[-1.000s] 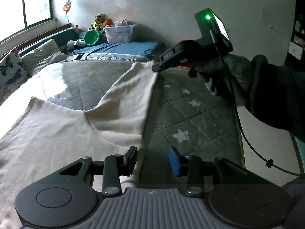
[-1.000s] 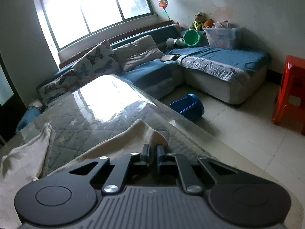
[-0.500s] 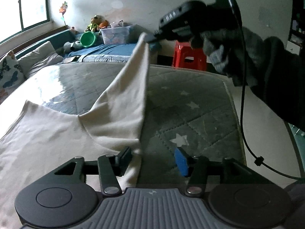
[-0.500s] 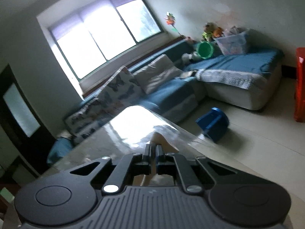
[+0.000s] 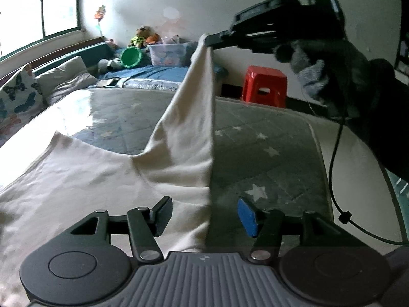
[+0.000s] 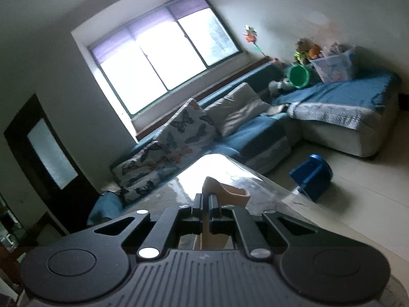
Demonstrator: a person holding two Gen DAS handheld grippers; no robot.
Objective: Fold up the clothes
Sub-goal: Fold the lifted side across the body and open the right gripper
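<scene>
1. On the sofa at the far wall sat a clear plastic bin (image 5: 168,54), filled with mixed items too blurred to name; plush toys (image 5: 143,35) sat behind it.
2. Beside the bin lay a green bucket (image 5: 131,56) tipped on its side, mouth toward the camera; contents could not be told.
3. Blue tub (image 6: 311,176) lay tipped on the floor near the sofa; inside not visible.
4. Cream garment (image 5: 84,179) lay spread on the quilted star-print surface (image 5: 260,138), mostly flat on the left side, with soft wrinkles.
5. One sleeve (image 5: 194,107) was pulled up off the surface into a taut, tall strip, lower end draping down toward the near edge.
6. Right tool (image 5: 208,41) was clenched on the sleeve's tip, raised well above the surface; in the right wrist view the fingers (image 6: 198,204) were pressed together with cream fabric poking out beyond them.
7. Left tool (image 5: 204,216) was released, jaws spread wide, low at the near edge; the garment's edge hung between the jaws, not gripped.
8. Red stool (image 5: 264,85) stood beyond the surface's far edge.
</scene>
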